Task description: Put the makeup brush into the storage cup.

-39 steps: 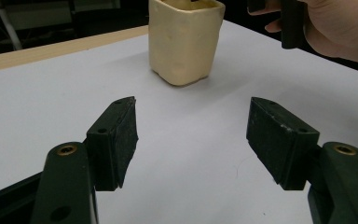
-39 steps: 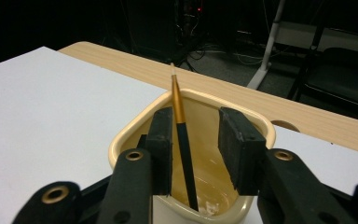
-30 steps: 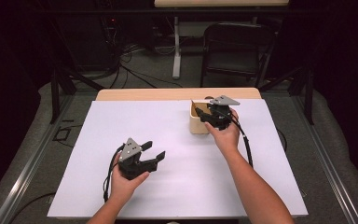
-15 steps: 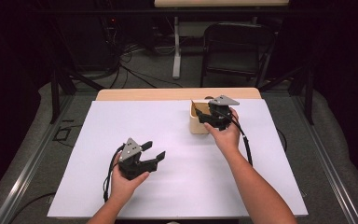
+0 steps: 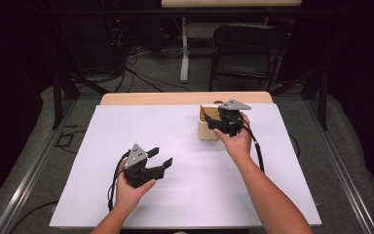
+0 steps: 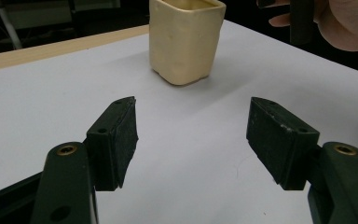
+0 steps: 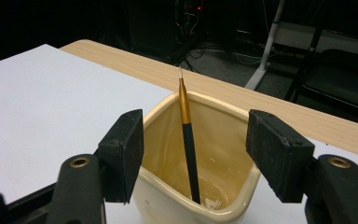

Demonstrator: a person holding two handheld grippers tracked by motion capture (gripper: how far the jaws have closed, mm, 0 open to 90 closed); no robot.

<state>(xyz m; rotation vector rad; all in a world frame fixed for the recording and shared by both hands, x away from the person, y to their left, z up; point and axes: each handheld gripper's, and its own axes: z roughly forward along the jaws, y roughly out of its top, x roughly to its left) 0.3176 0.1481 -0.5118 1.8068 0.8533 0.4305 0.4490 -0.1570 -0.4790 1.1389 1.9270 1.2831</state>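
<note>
A cream cup [image 5: 207, 127] stood on the white tabletop [image 5: 175, 195], toward its far right part, near the wooden strip at the far edge. Inside it a black pen with a gold end [image 7: 188, 140] leaned upright, gold tip uppermost, rising just above the rim. The right gripper [image 7: 193, 154] hung directly over the near side of the cup, its fingers [image 7: 123, 154] having just been opening; they stood wide on either side of the pen and pressed on nothing. The left gripper [image 5: 158, 163] was held well apart, at the near left of the tabletop, its fingers [image 6: 116, 140] spread wide with only the sheet between them, pointed toward the cup [image 6: 186, 39].
</note>
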